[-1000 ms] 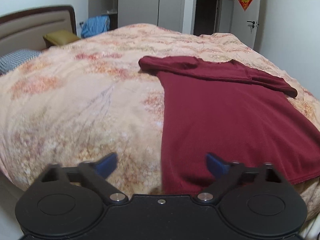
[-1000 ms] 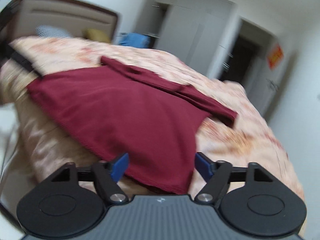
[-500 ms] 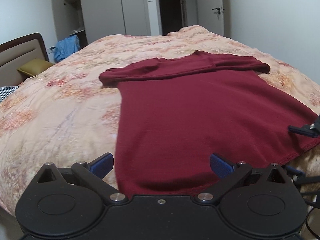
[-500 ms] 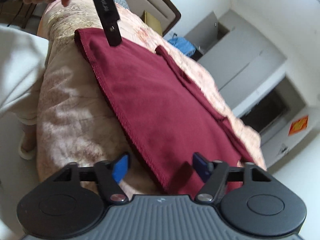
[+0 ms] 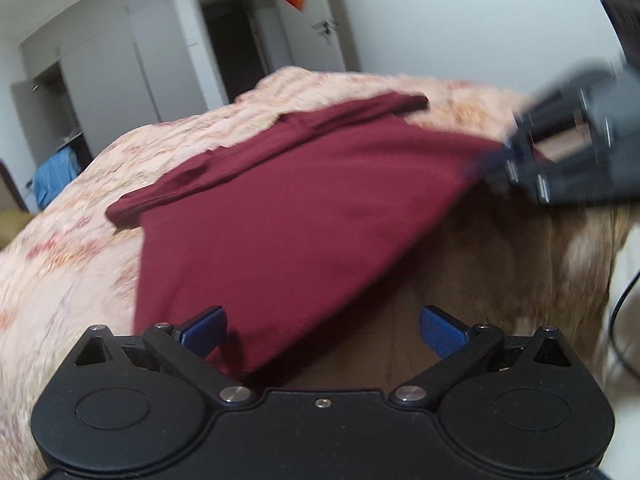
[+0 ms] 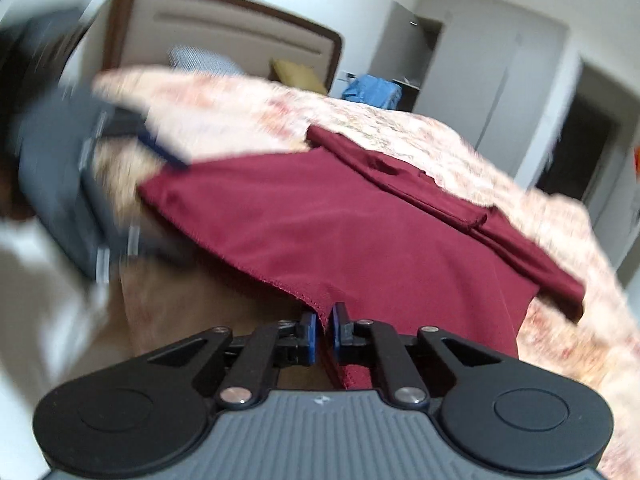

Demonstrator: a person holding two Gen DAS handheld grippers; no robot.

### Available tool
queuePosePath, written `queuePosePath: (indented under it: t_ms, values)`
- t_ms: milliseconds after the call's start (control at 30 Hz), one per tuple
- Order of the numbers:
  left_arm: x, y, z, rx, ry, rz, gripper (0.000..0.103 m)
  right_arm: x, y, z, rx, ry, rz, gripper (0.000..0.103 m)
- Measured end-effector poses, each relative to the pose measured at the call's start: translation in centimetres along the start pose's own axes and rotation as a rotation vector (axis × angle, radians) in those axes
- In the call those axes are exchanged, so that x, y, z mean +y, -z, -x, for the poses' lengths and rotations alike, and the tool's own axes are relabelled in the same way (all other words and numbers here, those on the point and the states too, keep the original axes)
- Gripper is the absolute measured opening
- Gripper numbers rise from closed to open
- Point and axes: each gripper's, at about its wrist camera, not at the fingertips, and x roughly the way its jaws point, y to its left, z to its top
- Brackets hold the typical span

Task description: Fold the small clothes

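Note:
A dark red T-shirt [image 5: 300, 208] lies spread on the floral bedspread [image 5: 60, 260], its sleeves at the far end. My left gripper [image 5: 322, 318] is open at the near hem, and the shirt's left corner lies just inside its left finger [image 5: 206, 322]. My right gripper [image 6: 325, 320] is closing its jaws, and the pads pinch the shirt [image 6: 360, 232] at the hem's right corner. In the left wrist view the right gripper [image 5: 486, 166] is blurred and holds that corner raised off the bed. In the right wrist view the left gripper [image 6: 160, 152] is a blur at the other corner.
A padded headboard [image 6: 224, 36], a checked pillow [image 6: 200, 60] and a yellow cushion [image 6: 296, 72] stand at the bed's head. Blue cloth [image 5: 54, 176] lies by the open wardrobe [image 5: 104, 76]. A dark doorway [image 5: 236, 44] is beyond. A black cable [image 5: 620, 312] hangs at right.
The right gripper has shut on the hem's right corner and lifted it. The left gripper has rolled and moved in low over the hem's left corner, still open.

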Motion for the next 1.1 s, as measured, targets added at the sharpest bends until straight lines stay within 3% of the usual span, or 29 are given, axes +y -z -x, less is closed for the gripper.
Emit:
queuePosePath:
  t_ms: [200,267,600,800,900,933,967,1100]
  values:
    - [-0.7,-0.7,-2.0,0.039,-0.057,-0.020,0.100,-3.7,-1.5,1.0,-0.015,-0.072,-0.165,0.009]
    - [-0.1,-0.7,-2.3,0.043,-0.071,-0.006,0.095,-4.1,-1.4,1.0,-0.013,-0.074,-0.172,0.009]
    - [4.7,0.5,-1.4,0.085,-0.106,0.140,0.092,-3.7,-0.9,0.4,-0.017,-0.078,-0.222,0.009]
    - [6.0,0.6,-1.2,0.089,-0.118,0.137,0.091,-2.4,-0.2,-0.2,0.020,-0.053,-0.168,0.009]
    - [6.3,0.6,-0.8,0.075,-0.131,0.112,0.087,-1.0,0.4,-0.6,0.044,-0.006,-0.082,0.021]
    - [6.4,0.6,-0.7,0.074,-0.135,0.103,0.087,-0.4,0.7,-0.8,0.056,0.022,-0.043,0.040]
    - [6.5,0.5,-0.6,0.073,-0.138,0.095,0.087,0.2,1.1,-1.0,0.073,0.054,-0.002,0.052]
    - [6.7,0.7,-0.2,0.071,-0.153,0.062,0.086,2.4,3.1,-1.8,0.148,0.123,0.177,0.056]
